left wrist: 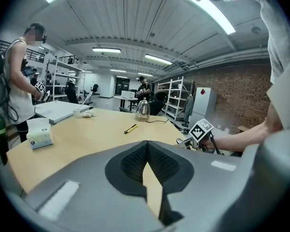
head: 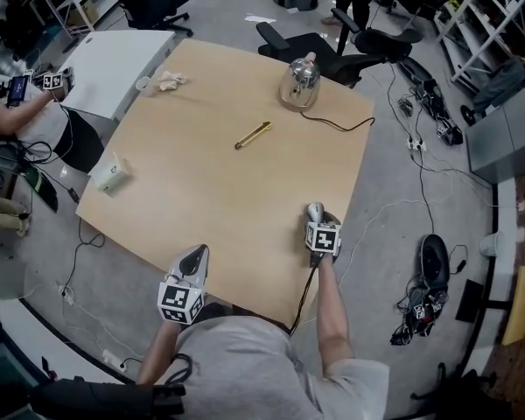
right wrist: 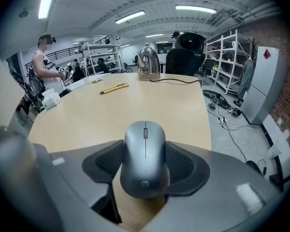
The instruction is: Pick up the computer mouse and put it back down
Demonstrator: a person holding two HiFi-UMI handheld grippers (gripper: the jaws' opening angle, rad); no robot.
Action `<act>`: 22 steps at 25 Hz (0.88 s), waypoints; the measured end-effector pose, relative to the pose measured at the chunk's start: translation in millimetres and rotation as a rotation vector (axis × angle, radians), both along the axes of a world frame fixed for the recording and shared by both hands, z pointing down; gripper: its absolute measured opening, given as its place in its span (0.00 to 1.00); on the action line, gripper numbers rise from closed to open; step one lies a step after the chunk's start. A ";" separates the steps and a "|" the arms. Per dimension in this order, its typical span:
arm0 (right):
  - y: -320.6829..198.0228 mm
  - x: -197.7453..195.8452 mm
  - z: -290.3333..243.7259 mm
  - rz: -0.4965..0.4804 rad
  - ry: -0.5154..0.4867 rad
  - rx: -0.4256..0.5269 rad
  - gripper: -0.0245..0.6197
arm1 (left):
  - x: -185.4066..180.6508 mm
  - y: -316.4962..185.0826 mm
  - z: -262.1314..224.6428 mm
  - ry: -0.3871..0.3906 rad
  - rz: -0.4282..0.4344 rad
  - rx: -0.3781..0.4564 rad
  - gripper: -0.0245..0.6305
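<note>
My right hand-held gripper is clenched on the one computer mouse, a pad against each flank. The mouse's long axis runs straight out along the jaws. Its scroll wheel end points away from me toward the kettle, and its logo end faces me. It sits at the tabletop edge farthest from the kettle; I cannot tell whether it touches the wood. My left hand-held gripper is closed on nothing, pad tips meeting, at that same far edge from the kettle.

The tabletop is pale wood. One yellow pen lies on my side of the kettle, near it. One black cord trails from the kettle's base. One tissue box stands well to the kettle's left, at the rim. Beyond the kettle are black office chairs on a grey floor, with shelving and a brick wall in the room.
</note>
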State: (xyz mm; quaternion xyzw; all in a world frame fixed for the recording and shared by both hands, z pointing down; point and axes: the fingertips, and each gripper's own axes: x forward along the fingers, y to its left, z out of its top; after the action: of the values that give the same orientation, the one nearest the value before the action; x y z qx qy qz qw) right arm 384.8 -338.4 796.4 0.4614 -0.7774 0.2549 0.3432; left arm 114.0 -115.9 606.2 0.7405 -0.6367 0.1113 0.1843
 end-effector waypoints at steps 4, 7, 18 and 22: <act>-1.5 0.8 6.0 -0.001 0.013 -0.010 0.47 | -1.9 -0.3 0.2 -0.005 -0.006 -0.007 0.07; -2.0 -1.8 11.3 -0.005 0.018 -0.020 0.47 | -4.6 1.5 1.8 -0.009 -0.010 -0.010 0.07; -3.2 -1.8 13.7 -0.007 0.022 -0.030 0.48 | -6.7 4.5 -3.6 -0.012 -0.012 -0.003 0.07; -3.2 -1.6 9.2 0.011 -0.011 -0.020 0.48 | -7.7 8.3 -3.8 -0.010 -0.019 -0.001 0.07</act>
State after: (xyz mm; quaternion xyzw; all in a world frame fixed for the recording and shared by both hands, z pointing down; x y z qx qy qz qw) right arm 383.1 -341.6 805.6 0.4608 -0.7742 0.2668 0.3421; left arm 106.3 -107.6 602.4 0.7337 -0.6446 0.1133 0.1825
